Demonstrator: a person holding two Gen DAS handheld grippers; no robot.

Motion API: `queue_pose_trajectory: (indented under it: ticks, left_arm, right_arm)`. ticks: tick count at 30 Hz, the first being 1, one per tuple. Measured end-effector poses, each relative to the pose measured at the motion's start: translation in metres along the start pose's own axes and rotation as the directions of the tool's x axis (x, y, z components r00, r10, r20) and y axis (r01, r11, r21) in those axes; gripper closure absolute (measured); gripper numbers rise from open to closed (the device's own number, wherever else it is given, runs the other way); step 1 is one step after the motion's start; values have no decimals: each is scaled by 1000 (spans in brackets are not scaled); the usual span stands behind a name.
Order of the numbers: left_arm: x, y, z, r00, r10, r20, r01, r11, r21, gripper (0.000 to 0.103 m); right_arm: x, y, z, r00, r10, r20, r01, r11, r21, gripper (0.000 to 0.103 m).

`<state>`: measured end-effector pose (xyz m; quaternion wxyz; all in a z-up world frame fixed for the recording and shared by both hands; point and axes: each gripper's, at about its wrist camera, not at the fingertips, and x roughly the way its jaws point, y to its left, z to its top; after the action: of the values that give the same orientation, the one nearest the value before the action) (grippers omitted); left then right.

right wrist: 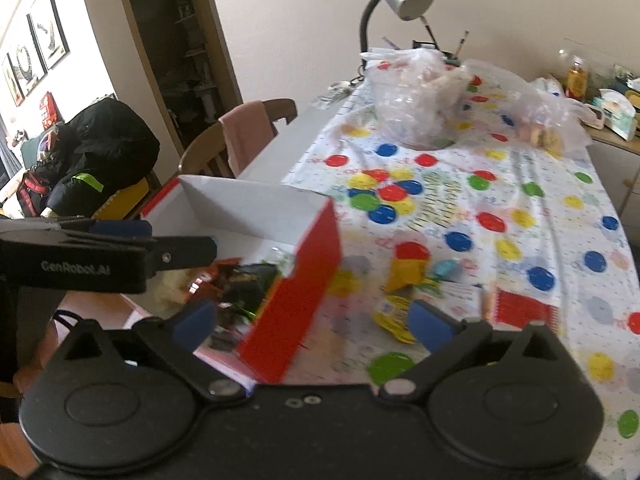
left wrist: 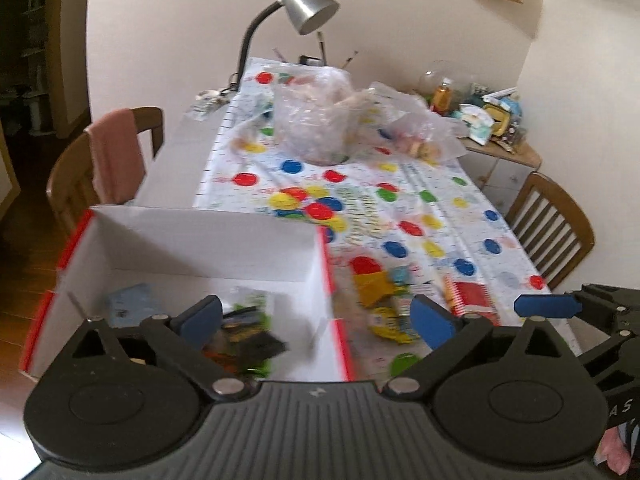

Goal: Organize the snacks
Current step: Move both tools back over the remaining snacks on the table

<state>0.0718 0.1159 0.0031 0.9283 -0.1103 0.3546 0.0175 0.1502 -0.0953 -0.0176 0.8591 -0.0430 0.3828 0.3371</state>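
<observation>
**Sorting snacks: both claws wide and empty above a red and white box**

Hovering over a table with a polka-dot tablecloth (left wrist: 440, 216), 2 handheld grippers point down at a slant. No earlier picture is given, so only this moment is told.

At far left in the left wrist view stands a wooden chair (left wrist: 68, 176) with a pink cloth (left wrist: 116, 152) draped over its back. Next comes the box (left wrist: 200, 240), white inside and red outside, open at the top. Snack packets in the box (left wrist: 244, 328) lie on its floor, dark and green, blurred; a pale blue packet (left wrist: 132, 304) lies to their left.

The left gripper (left wrist: 316, 316) has its jaws spread wide with nothing between the pads. Its left finger sits over the box interior, its right finger beyond the box's right wall, so the wall falls between them.

Right of the box, loose snacks on the cloth (left wrist: 384, 300) lie in a small heap, yellow and red, close beside the wall. A red packet (left wrist: 472, 296) lies just past them.

The right gripper (right wrist: 312, 320) is also wide and empty. Its fingers straddle the box's near red corner (right wrist: 296, 300), with the loose snacks just ahead of its right finger.

Farther back stand clear plastic bags (left wrist: 316, 120) and a grey desk lamp (left wrist: 304, 4).
</observation>
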Motion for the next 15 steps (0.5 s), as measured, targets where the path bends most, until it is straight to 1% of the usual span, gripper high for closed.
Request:
queue_pose_trajectory:
  ticks: [3, 6, 9, 15]
  left_arm:
    - [10, -25, -2, 1000, -17, -12, 17, 1000, -3, 0]
    - [26, -49, -5, 999, -13, -35, 12, 1000, -10, 0]
    - [43, -70, -9, 998, 11, -57, -13, 1000, -19, 0]
    - [76, -102, -16, 992, 83, -97, -86, 996, -30, 0]
  right_arm:
    - [-6, -25, -7, 1000, -10, -7, 10, 1000, 1, 0]
    - [-10, -53, -14, 1000, -21, -21, 21, 1000, -9, 0]
    - [-12, -79, -21, 999, -31, -36, 30, 999, -24, 0]
    - [-8, -128, -29, 997, -35, -66, 30, 997, -73, 0]
